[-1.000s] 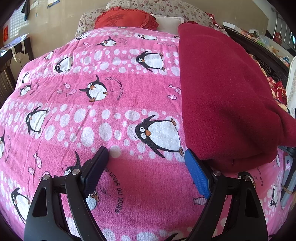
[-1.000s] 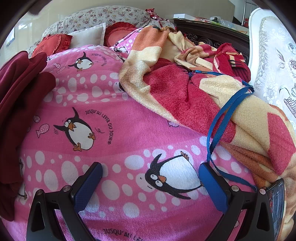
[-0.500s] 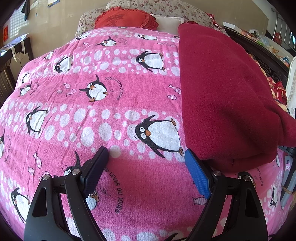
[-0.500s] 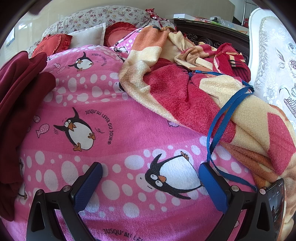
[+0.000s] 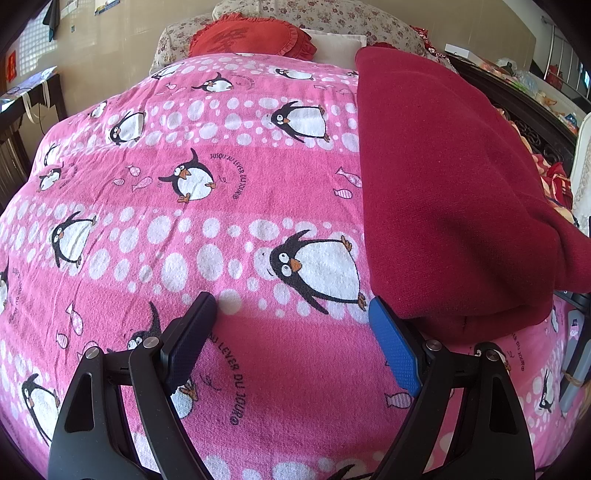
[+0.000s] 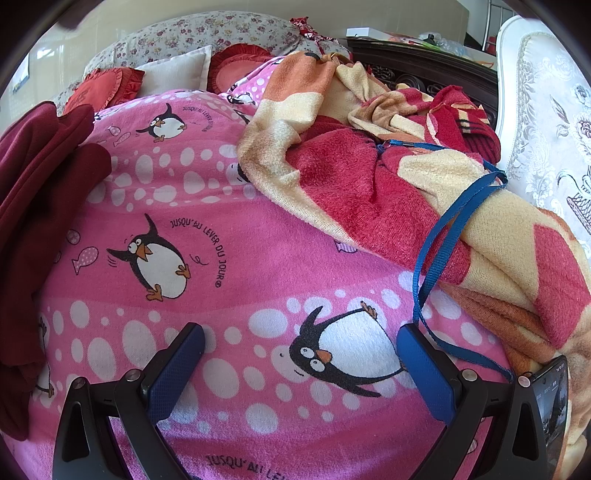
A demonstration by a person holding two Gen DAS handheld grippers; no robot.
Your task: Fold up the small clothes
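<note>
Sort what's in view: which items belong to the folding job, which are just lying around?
Job:
- dark red garment, lying on the bed
- left gripper, open, empty
- right gripper, open, empty

Lying about:
- pink penguin sheet (work surface)
- orange and red blanket, heaped
- blue strap across it
- red cushion
- floral pillows

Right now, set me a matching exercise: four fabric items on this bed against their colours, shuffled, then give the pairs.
Items:
1. folded garment
2. penguin bedspread
3. strap
4. crumpled blanket

Colours:
A. blue
B. red, cream and orange
C. dark red
D. pink with white spots

Pairs: 1-C, 2-D, 3-A, 4-B
</note>
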